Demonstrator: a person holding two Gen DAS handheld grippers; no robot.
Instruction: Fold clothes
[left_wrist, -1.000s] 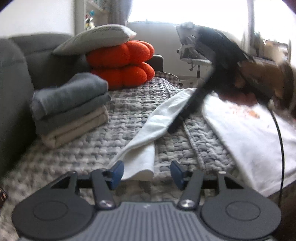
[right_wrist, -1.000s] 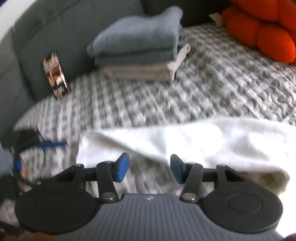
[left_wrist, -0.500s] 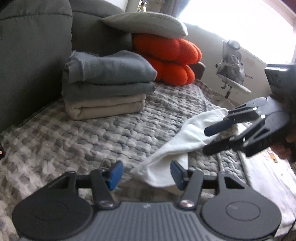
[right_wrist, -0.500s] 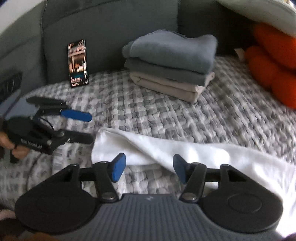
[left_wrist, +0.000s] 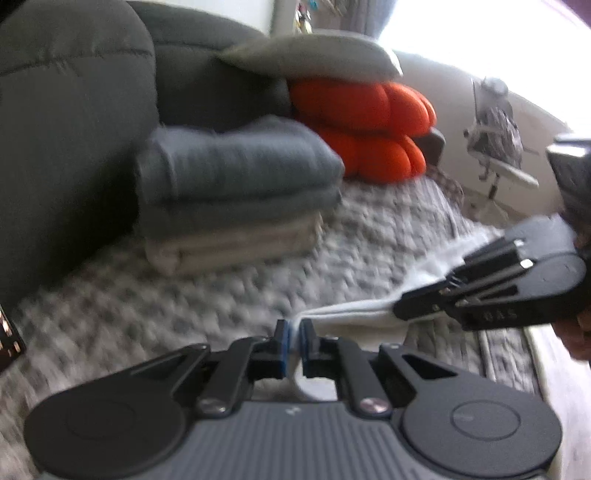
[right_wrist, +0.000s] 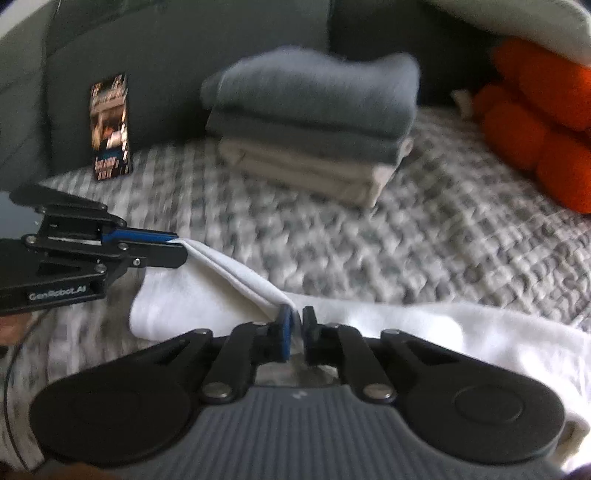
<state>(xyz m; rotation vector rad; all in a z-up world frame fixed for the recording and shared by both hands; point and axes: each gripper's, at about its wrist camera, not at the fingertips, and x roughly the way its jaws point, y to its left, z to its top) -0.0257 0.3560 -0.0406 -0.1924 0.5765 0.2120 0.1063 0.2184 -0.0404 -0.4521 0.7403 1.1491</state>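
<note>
Pinching the white garment (right_wrist: 207, 295) at two spots along one folded edge: the left hand-held gripper (left_wrist: 293, 334) has its blue pads closed on a thin ridge of the white cloth, and the right hand-held gripper (right_wrist: 295, 321) is clamped on the same edge further along, jaws narrow with fabric between them. Each view shows the other gripper at the side, so the two grips are near each other, cloth stretched in a short taut line between. The garment lies on the grey knitted blanket (right_wrist: 424, 236) covering the sofa (left_wrist: 66, 110), most of it flat and trailing off to the right. A double grip like this looks meant to lift the edge evenly and carry it over for a fold. Behind, a stack of folded clothes (right_wrist: 314, 122) sits against the backrest, probably finished pieces. Orange cushions (left_wrist: 362, 125) and a phone (right_wrist: 110, 125) propped on the backrest stay out of the way.
</note>
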